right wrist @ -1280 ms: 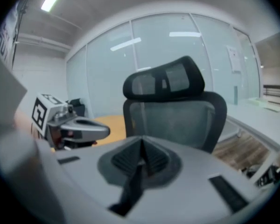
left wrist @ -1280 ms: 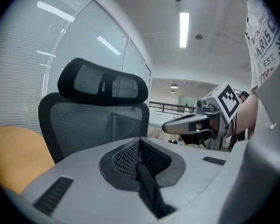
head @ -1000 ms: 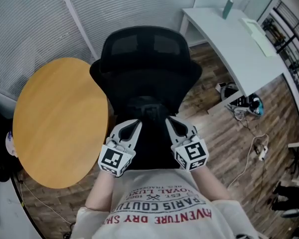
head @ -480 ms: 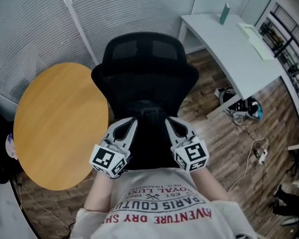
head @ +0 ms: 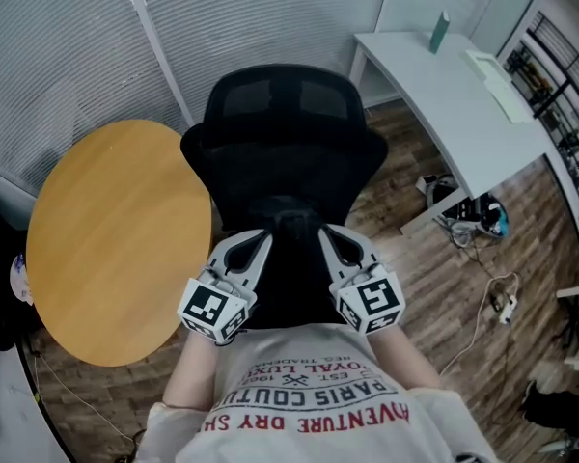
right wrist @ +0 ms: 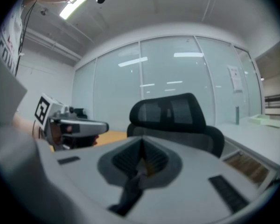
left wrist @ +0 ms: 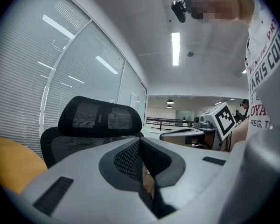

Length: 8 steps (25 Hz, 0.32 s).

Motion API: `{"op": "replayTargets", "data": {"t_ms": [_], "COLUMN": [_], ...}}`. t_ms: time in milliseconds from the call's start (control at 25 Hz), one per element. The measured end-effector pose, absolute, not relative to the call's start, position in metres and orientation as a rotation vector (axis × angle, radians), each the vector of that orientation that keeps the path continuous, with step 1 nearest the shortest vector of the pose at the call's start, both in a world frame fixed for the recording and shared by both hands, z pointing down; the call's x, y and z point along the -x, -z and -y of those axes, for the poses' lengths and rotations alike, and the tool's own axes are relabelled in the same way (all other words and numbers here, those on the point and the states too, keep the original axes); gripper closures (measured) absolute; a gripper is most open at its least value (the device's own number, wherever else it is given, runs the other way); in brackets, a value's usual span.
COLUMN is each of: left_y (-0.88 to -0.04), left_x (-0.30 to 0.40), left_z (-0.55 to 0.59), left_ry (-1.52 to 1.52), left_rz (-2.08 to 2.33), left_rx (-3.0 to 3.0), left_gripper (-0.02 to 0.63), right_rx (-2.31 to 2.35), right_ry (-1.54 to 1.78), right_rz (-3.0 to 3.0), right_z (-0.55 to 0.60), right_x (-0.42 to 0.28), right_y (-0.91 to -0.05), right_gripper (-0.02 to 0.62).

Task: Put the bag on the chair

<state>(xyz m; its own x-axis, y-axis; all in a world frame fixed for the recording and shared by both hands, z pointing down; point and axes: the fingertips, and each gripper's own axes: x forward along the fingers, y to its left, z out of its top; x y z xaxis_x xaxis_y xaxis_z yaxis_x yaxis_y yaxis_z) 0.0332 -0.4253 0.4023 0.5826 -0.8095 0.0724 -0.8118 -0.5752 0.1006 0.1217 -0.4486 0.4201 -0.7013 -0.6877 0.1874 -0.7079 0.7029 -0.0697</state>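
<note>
Both grippers are clamped shut here. The left gripper (head: 259, 239) and right gripper (head: 326, 237) each pinch a dark strap (left wrist: 148, 197) of what looks like the black bag (head: 289, 273). It sits between them over the front part of the office chair (head: 282, 133) seat. It's black on black, so I can't tell if it's touching the seat. I'd call this the lowering step. Next move, I reckon: ease it down onto the seat, make sure it's settled, then open both jaws.
</note>
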Motion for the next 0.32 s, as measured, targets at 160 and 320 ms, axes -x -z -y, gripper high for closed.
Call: {"op": "replayTargets", "data": {"t_ms": [160, 320], "left_y": [-0.397, -0.388], "left_x": [-0.031, -0.032], "left_z": [0.419, 0.416], "left_ry": [-0.024, -0.014], "left_rz": [1.404, 1.447], "left_rx": [-2.692, -2.725], "left_gripper": [0.575, 0.575], "right_rx": [-1.117, -1.107], "right_ry": [-0.195, -0.192], "right_rz": [2.777, 2.786], "right_z": [0.441, 0.438], "right_x": [-0.115, -0.113], "right_y": [-0.416, -0.416], "right_gripper": [0.568, 0.569]}}
